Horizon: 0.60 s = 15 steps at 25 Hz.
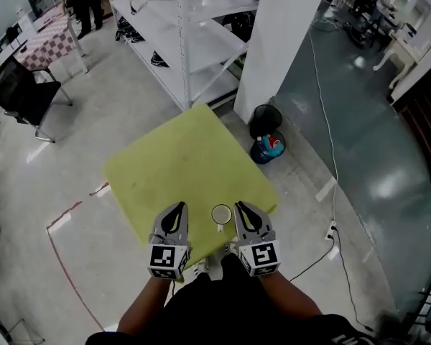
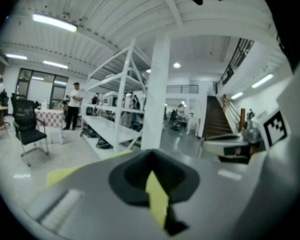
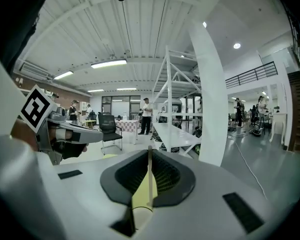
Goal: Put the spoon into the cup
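A small white cup (image 1: 221,214) stands near the front edge of the yellow-green table (image 1: 179,164), with a short handle pointing toward me. My left gripper (image 1: 180,206) hovers just left of the cup and my right gripper (image 1: 239,205) just right of it, neither touching it. On both grippers the jaws are pressed together with nothing held. In the left gripper view the left gripper (image 2: 151,156) shows only a sliver of yellow table through its seam. The right gripper (image 3: 149,151) looks the same in its own view. No spoon shows in any view.
A white shelving rack (image 1: 187,34) and a white pillar (image 1: 280,42) stand beyond the table. A black fan and a blue container (image 1: 268,141) sit on the floor at the table's right corner. Cables (image 1: 330,157) and red tape (image 1: 61,250) run over the floor.
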Tool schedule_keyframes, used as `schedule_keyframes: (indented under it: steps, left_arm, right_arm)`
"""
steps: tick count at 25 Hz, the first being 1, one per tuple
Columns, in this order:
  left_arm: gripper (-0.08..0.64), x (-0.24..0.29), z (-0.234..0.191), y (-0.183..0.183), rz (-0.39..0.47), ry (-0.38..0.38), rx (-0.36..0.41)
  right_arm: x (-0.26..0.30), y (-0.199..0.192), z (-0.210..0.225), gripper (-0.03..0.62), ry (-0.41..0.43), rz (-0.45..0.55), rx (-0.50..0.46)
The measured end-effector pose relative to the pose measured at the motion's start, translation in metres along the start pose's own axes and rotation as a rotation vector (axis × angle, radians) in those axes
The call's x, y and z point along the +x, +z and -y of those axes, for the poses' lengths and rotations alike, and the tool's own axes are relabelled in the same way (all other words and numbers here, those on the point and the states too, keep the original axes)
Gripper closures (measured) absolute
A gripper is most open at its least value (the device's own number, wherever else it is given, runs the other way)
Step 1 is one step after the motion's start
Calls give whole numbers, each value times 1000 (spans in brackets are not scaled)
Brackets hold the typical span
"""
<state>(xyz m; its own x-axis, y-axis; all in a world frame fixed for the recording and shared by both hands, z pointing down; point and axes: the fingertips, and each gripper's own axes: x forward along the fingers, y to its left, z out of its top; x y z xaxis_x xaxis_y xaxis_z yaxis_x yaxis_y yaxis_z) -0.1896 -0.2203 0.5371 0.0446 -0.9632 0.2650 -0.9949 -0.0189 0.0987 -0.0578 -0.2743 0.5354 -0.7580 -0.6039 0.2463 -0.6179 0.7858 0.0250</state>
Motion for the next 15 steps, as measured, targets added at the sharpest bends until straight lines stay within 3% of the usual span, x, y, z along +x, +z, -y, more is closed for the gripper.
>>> schedule_keyframes:
  steps: [15]
  left_arm:
    - [552,2,3,-44,-72,49,-20]
  right_arm:
    - [31,-47,-3,566,91,-87,44]
